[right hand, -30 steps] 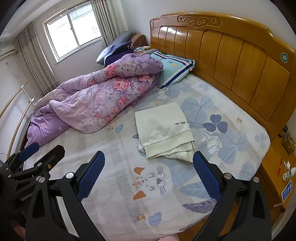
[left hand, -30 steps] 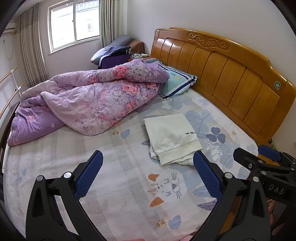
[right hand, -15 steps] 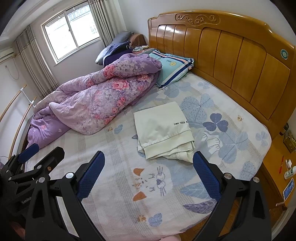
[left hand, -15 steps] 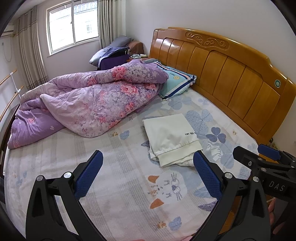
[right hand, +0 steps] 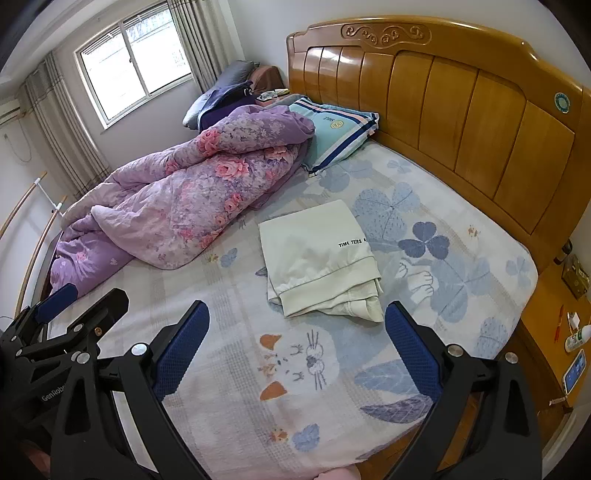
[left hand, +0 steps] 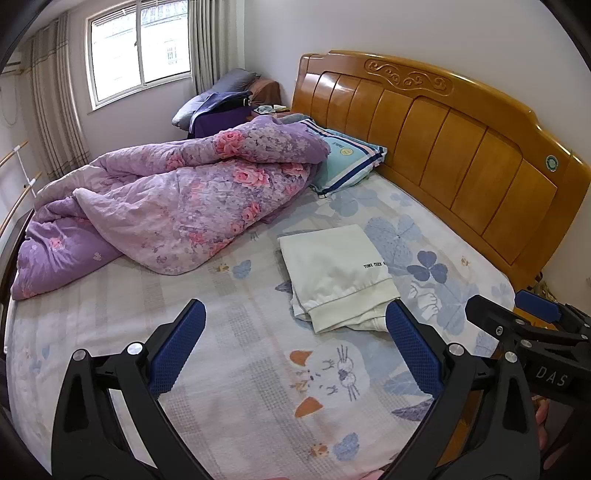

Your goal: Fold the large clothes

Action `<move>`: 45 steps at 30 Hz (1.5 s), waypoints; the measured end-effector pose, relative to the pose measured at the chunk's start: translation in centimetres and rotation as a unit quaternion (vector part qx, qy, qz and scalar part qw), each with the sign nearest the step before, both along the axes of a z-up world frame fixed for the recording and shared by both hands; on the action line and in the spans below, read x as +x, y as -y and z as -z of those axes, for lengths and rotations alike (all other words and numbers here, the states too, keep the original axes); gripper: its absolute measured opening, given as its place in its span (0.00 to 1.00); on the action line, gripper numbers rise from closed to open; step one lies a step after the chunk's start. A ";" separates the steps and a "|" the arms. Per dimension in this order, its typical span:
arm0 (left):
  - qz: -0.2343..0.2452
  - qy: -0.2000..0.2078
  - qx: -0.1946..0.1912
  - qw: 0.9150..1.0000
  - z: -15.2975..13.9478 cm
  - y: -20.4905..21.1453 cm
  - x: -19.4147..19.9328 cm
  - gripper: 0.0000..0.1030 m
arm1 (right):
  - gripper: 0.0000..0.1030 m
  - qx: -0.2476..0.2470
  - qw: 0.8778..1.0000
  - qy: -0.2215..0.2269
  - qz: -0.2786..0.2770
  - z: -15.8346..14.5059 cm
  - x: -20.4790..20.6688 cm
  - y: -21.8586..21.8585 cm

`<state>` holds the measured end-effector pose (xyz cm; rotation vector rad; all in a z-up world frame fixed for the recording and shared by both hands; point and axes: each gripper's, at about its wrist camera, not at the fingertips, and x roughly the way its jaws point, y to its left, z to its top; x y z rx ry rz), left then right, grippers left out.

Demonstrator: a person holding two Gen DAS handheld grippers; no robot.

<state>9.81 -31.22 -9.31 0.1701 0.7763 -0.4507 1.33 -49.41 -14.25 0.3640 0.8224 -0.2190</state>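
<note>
Since both sets of jaws stand spread wide with nothing between them, the left gripper point(left hand: 295, 345) and right gripper point(right hand: 297, 345) hang clear above the bed's near edge. Beyond them the cream garment point(right hand: 319, 260) lies folded into a compact rectangle on the sheet point(right hand: 236, 369), beside the purple quilt point(right hand: 192, 206). Folding looks finished; only its loose lower corner might want tidying.

We see a bed point(left hand: 229, 354) with a carved wooden headboard point(left hand: 443, 147), a rumpled purple floral quilt point(left hand: 184, 206), white walls point(left hand: 369, 26) and a daylit curtained window point(left hand: 140, 48).
</note>
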 end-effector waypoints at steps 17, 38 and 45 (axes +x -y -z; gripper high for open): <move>0.016 -0.008 0.000 1.000 0.7 0.3 0.6 0.95 | 0.90 0.007 1.000 -0.012 0.017 0.5 -0.4 0.0; 0.022 -0.003 -0.007 1.000 1.1 0.2 0.8 0.95 | 0.90 0.008 0.999 -0.030 0.009 1.4 0.4 -0.3; 0.029 0.002 -0.007 1.000 0.7 0.7 0.7 0.95 | 0.90 0.006 1.000 -0.030 0.006 1.4 0.6 -0.3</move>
